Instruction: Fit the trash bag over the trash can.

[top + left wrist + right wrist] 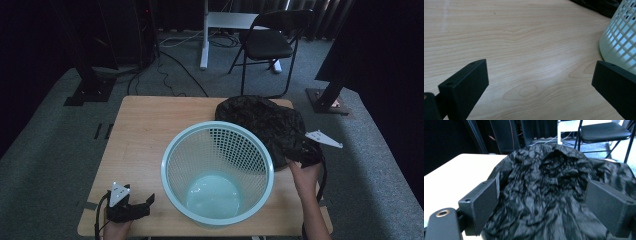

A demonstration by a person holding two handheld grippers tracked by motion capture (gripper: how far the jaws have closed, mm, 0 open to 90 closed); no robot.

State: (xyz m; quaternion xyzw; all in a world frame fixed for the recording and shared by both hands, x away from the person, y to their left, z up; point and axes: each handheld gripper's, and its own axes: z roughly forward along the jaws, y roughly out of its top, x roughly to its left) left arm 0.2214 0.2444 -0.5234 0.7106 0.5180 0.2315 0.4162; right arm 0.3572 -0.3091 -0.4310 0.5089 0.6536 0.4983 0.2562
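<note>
- At lower left of the high view: left gripper [131, 206] resting at the near corner of the wooden tabletop [145, 130], held by a hand coming in from the bottom edge, grey three-cornered plate on top.
- Across the left gripper view: left gripper [540, 86] standing with jaws spread wide, pinching nothing, bare wood grain lying between them.
- At right edge of the left gripper view: pale mesh wall of the basket [621, 42] showing just beside the right-hand jaw; touching or apart, cannot tell.
- At centre of the high view: light blue mesh basket [217, 172] standing upright on the tabletop, mouth facing up, smooth bottom showing through the opening.
- At upper right of the tabletop in the high view: crumpled black plastic bag [267, 125] lying in a heap, its near-left edge touching or tucked behind the basket rim.
- At right of the high view: right gripper [306, 156] reaching into the near-right edge of the bag, forearm coming up from the bottom right, cable looping down alongside.
- Across the right gripper view: right gripper [541, 203] standing spread, jaws set either side of a rumpled fold of the bag [544, 192], not pressing together on it.
- At top of the high view: black folding chair [270, 42] standing on grey carpet beyond the tabletop.
</note>
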